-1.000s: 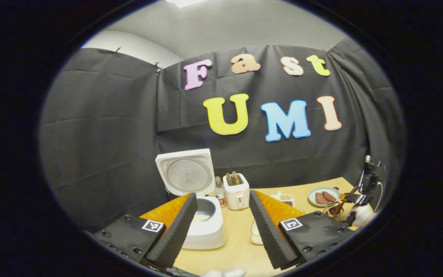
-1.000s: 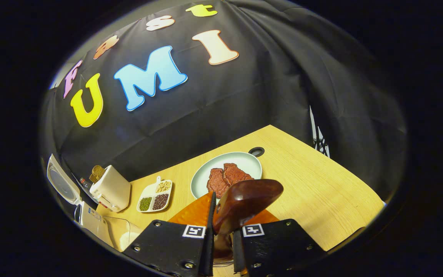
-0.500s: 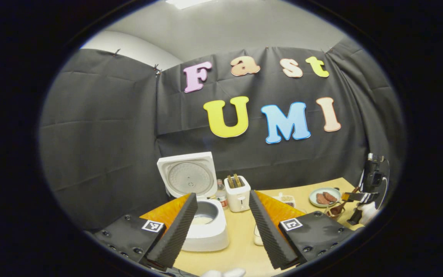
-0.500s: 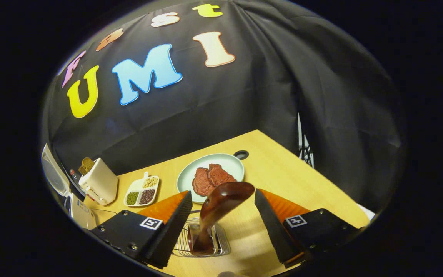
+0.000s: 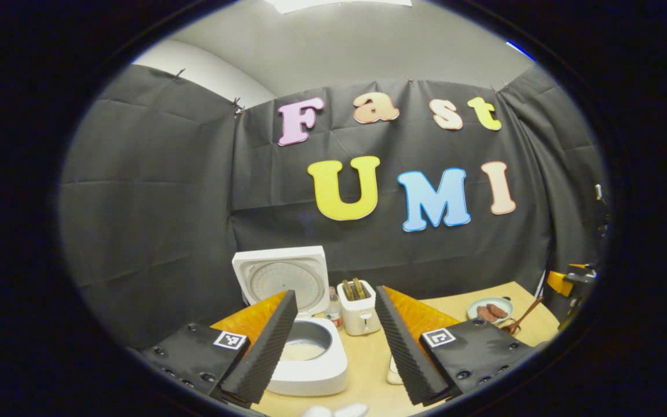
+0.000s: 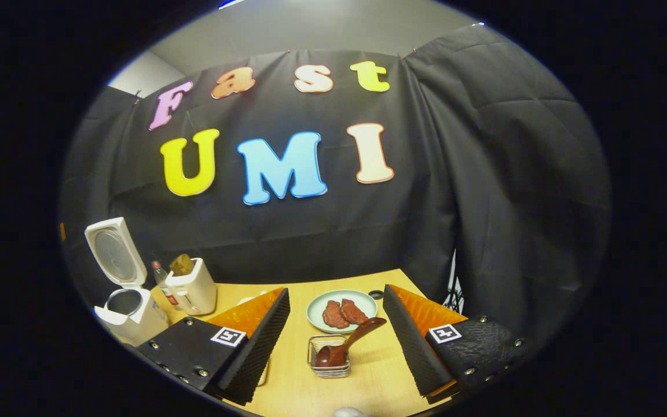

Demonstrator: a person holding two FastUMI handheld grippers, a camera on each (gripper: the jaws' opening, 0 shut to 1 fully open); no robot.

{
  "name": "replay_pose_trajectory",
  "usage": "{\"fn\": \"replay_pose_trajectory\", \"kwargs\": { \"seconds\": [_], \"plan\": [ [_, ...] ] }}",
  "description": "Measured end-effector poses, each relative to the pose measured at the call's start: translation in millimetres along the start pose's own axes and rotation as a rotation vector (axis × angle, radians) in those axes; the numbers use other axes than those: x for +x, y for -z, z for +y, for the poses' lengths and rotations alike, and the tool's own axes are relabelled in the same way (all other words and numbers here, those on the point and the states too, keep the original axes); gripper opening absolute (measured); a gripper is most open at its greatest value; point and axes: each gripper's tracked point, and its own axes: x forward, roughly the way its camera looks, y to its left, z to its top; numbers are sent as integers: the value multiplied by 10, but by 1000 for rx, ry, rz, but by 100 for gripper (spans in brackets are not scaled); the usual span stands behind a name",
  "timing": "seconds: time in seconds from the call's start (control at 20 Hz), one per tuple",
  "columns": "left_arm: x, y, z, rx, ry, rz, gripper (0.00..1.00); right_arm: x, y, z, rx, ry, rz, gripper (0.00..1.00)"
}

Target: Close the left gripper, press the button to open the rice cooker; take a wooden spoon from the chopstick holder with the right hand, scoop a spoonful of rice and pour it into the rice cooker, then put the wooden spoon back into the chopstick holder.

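The white rice cooker [image 5: 310, 362] stands open, its lid [image 5: 280, 277] upright, with pale contents in the pot. My left gripper [image 5: 334, 292] is open and held back from it, holding nothing. In the right gripper view the dark wooden spoon [image 6: 356, 336] leans in the wire chopstick holder [image 6: 329, 364], bowl down, handle pointing up to the right. My right gripper [image 6: 336, 292] is open above and behind the holder, apart from the spoon. The rice cooker [image 6: 126, 304] sits at far left there. The spoon [image 5: 521, 320] and right gripper [image 5: 571, 284] also appear at far right in the left gripper view.
A white toaster [image 5: 358, 302] holding bread and a small bottle [image 5: 333, 310] stand beside the cooker. A pale green plate [image 6: 317, 313] with meat slices lies behind the holder. A pale container [image 5: 394, 370] is partly hidden by my left gripper's finger. The wooden table [image 6: 368, 382] ends near the right wall.
My right gripper opened, let go of the spoon and drew back and up; the spoon stays in the holder. The left gripper backed away slightly from the cooker.
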Motion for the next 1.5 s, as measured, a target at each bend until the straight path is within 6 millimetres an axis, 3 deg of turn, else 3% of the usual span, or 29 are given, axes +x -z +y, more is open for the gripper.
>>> {"fn": "replay_pose_trajectory", "kwargs": {
  "seconds": [0.15,0.25,0.45,0.5,0.7,0.95,1.1,1.25,1.5],
  "plan": [
    [130,-198,131,-31,11,-41,94,-490,-320,240,-25,-27,-65,95],
    [161,-299,226,-29,14,-64,94,-814,-467,433,-47,-53,-102,99],
    [373,-373,454,-71,8,-30,94,-1280,-493,813,-44,-125,-87,95],
    [488,-400,538,-79,0,-14,94,-1364,-492,881,-61,-132,-82,99],
    [1198,-627,904,-107,-43,14,94,-1564,-517,1117,-74,-150,-74,99],
    [2249,-793,1201,-106,-77,72,93,-1571,-503,1203,-100,-132,-48,99],
    [2779,-613,1254,-105,-71,140,93,-1511,-426,1227,-104,-124,-13,99],
    [3197,-249,1363,-96,-95,239,94,-1457,-359,1241,-104,-120,21,99],
    [3526,281,1473,-114,-124,372,94,-1410,-269,1262,-119,-119,57,99]
  ]
}}
